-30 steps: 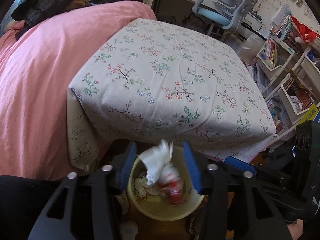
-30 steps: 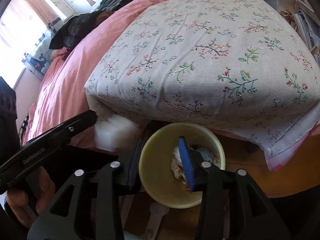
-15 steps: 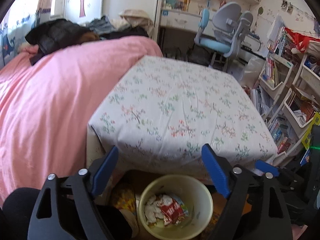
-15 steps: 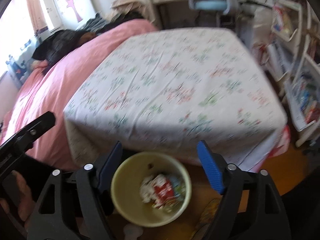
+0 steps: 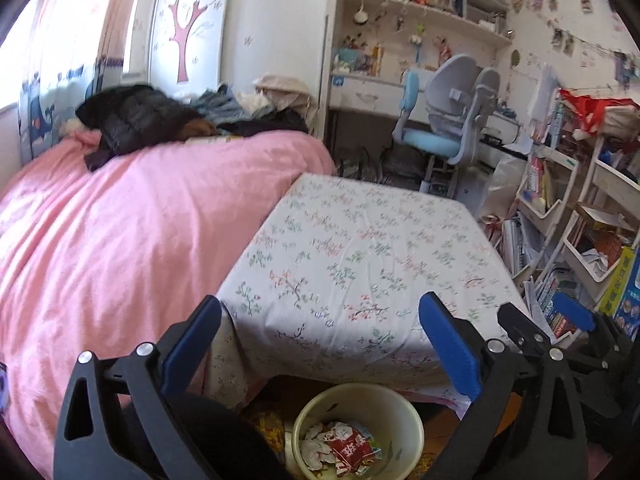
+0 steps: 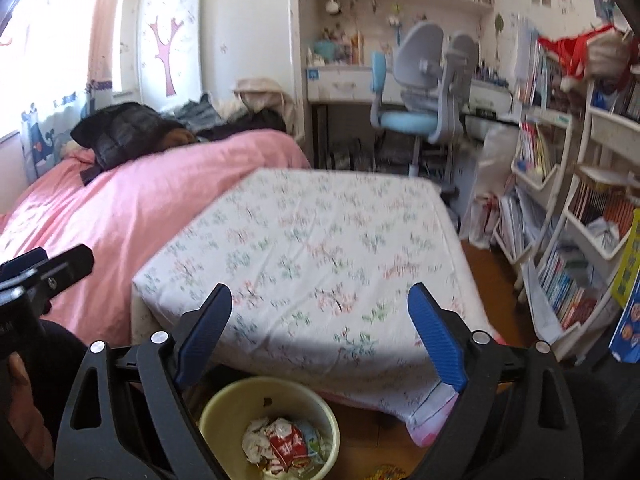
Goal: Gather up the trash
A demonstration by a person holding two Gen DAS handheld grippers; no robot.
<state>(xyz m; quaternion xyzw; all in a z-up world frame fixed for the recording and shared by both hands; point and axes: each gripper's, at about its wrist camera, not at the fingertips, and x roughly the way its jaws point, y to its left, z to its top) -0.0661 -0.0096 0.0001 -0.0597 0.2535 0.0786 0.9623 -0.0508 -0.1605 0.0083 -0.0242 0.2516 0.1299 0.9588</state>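
1. Bedroom clutter fills both views: a bed with a pink cover (image 5: 120,248), a flowered tablecloth (image 5: 360,264) over a low table, a blue and grey desk chair (image 5: 444,120) by the desk, and book racks (image 6: 568,240) at the right side.
2. Left gripper (image 5: 320,344) has its two blue pads far apart, and nothing is between them. It is held above the near edge of the tablecloth.
3. Right gripper (image 6: 320,332) also has its pads wide apart and carries nothing. It appears too at the right edge of the left wrist view, close beside the left one.
4. Below both grippers, a pale yellow bin (image 5: 408,416) stands on the wooden floor, partly under the hanging edge of the tablecloth.
5. Inside the bin lies the trash (image 5: 344,448): crumpled white paper and a red wrapper with white characters (image 6: 288,442). All of it is under the rim.
6. On the far end of the bed there is a black jacket (image 5: 132,120) with other clothes beside it.
7. Behind the bed, a pink tree sticker (image 5: 184,36) is on the wall, near the bright window.
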